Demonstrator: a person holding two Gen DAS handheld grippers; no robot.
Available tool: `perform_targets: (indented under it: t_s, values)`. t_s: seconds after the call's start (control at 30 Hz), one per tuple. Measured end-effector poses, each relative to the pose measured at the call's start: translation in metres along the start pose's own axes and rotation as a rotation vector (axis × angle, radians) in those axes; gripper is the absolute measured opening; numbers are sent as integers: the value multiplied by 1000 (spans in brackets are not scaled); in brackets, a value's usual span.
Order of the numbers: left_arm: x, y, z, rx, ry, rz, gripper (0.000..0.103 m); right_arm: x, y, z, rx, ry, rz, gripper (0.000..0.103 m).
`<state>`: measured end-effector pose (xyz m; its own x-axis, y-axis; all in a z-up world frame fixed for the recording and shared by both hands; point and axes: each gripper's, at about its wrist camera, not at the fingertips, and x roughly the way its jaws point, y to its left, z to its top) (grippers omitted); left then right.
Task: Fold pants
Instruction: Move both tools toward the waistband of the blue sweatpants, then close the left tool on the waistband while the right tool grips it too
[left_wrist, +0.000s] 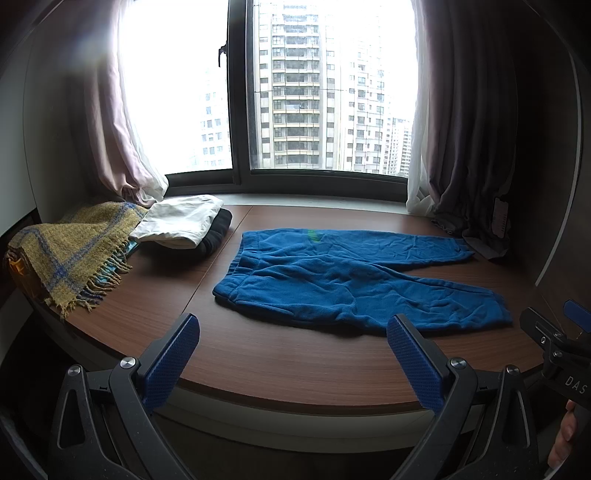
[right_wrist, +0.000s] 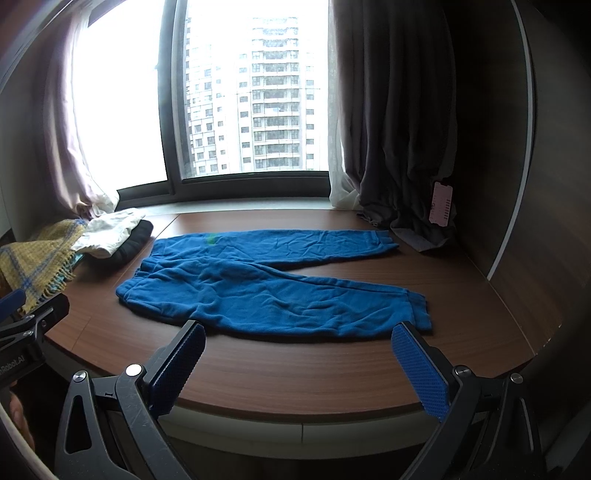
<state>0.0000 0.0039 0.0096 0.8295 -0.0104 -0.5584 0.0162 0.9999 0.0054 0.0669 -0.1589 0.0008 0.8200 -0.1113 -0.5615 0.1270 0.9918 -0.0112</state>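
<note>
Both grippers, left (left_wrist: 291, 332) and right (right_wrist: 299, 339), gape empty before blue pants (left_wrist: 343, 280); "DAS" marks the right.

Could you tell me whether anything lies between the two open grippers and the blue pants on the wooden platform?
Nothing visible does: only bare wooden platform separates the left gripper and right gripper from the blue pants.

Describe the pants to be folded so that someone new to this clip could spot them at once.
Below the big window lies a brown wooden platform. The blue pants are spread flat in its middle, waistband to the left, legs splayed to the right. Unlike the folded white and black clothes and yellow plaid blanket piled at the left, they lie unfolded.
</note>
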Motion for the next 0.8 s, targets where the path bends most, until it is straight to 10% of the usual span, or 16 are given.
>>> perform_targets:
  t_s: [0.8]
  values:
    - [56, 62, 11, 5, 30, 41, 103, 56, 68, 12, -92, 42, 70, 102]
